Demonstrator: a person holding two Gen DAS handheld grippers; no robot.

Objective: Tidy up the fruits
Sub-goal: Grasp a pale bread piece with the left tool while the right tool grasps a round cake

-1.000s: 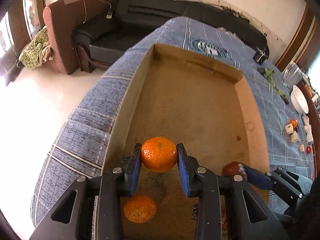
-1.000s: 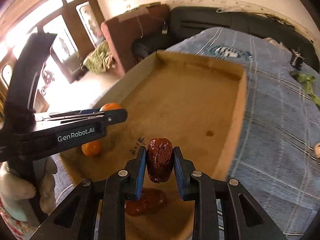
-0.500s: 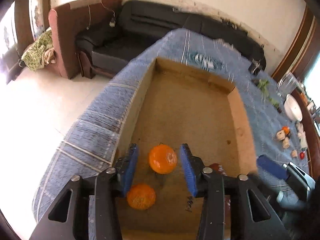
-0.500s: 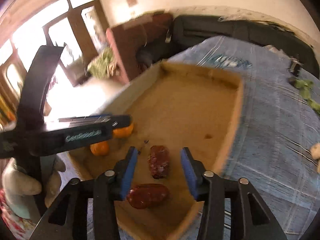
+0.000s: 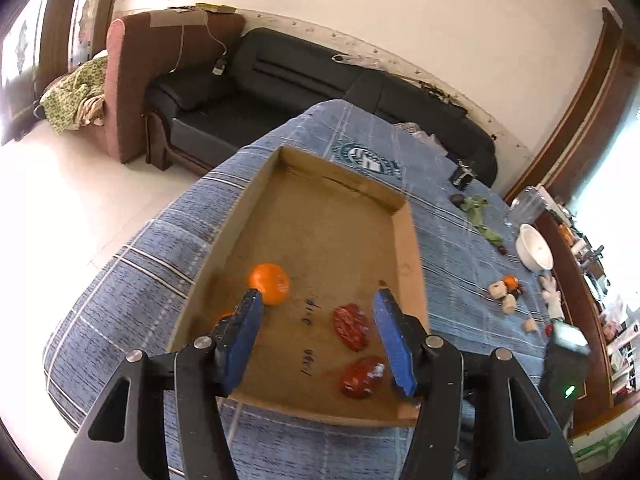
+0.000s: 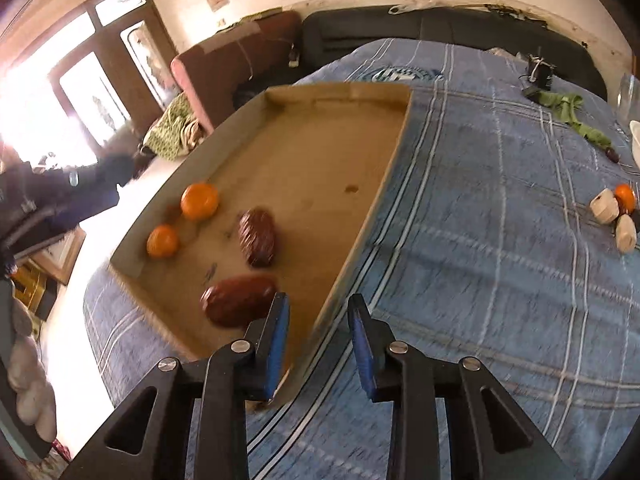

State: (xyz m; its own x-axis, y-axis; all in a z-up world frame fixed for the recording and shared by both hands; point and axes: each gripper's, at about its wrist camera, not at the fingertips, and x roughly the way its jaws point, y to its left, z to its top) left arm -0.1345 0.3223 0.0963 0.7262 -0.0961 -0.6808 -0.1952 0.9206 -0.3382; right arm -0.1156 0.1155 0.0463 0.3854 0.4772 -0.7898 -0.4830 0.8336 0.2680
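Note:
A shallow cardboard tray (image 5: 409, 240) lies on a blue plaid cloth. In it are two oranges (image 6: 199, 201) (image 6: 162, 241) on the left and two dark red dates (image 6: 258, 237) (image 6: 238, 300) on the right. My left gripper (image 5: 318, 308) hangs above the tray's near end, its jaws opening and holding nothing. One orange (image 5: 269, 283) sits by its left fingertip, and a date (image 5: 351, 327) lies on the tray floor below the gap. My right gripper (image 6: 319, 306) is over the tray's right wall (image 6: 360, 240), jaws closing with nothing gripped.
To the right on the cloth (image 6: 480, 200) lie a small orange (image 6: 625, 198), pale chunks (image 6: 605, 211), green scraps (image 6: 576, 116) and a white bowl (image 5: 534, 246). A black sofa (image 5: 280, 76) and a brown armchair (image 5: 128, 80) stand beyond the table.
Both grippers let go of their fruit: the orange and the date now rest in the tray. The left gripper rose and drew back. The right slid right over the tray wall and narrowed.

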